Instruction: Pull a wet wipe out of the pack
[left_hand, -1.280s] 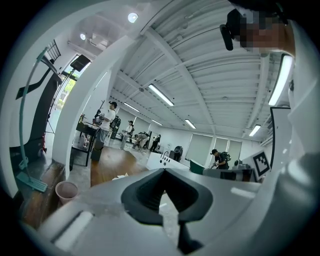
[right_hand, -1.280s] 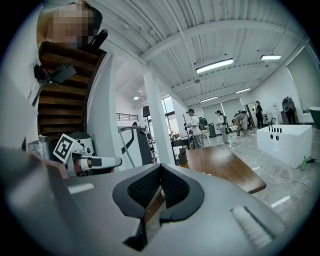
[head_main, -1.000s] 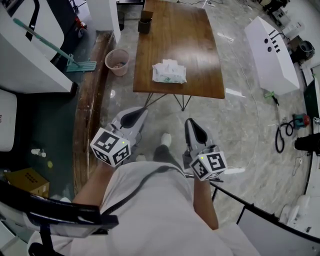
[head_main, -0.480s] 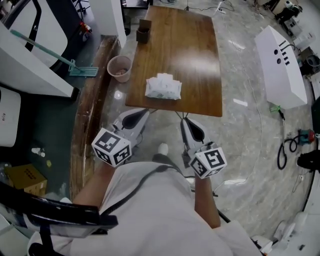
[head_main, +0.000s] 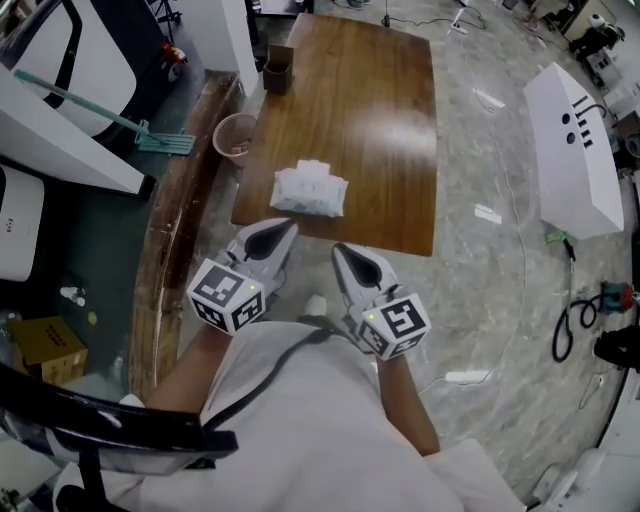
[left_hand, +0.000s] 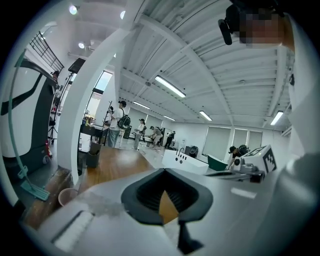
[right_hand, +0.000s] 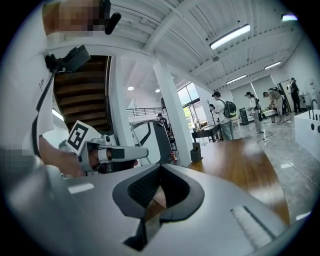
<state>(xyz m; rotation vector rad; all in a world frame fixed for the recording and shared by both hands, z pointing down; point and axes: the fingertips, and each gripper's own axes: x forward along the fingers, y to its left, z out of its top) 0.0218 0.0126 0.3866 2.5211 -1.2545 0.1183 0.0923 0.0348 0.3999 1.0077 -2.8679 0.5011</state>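
Note:
The white and green wet wipe pack (head_main: 310, 190) lies near the front edge of the wooden table (head_main: 380, 110) in the head view. Both grippers are held in front of the person's body, short of the table. My left gripper (head_main: 273, 231) points at the table's front left corner, just below the pack, jaws shut and empty. My right gripper (head_main: 347, 255) sits to its right, also shut with nothing in it. In the left gripper view the shut jaws (left_hand: 165, 174) face along the table (left_hand: 115, 161). The right gripper view shows shut jaws (right_hand: 159, 170) and the left gripper (right_hand: 102, 151) beside them.
A pink bin (head_main: 235, 136) stands on the floor by the table's left side, near a green mop (head_main: 165, 143). A dark box (head_main: 278, 70) sits at the table's far left corner. A white machine (head_main: 575, 150) stands to the right. People stand far across the room.
The person has stepped towards the table, so the table and pack sit closer and lower in the head view. Both grippers moved forward with the body; the right one swung leftward.

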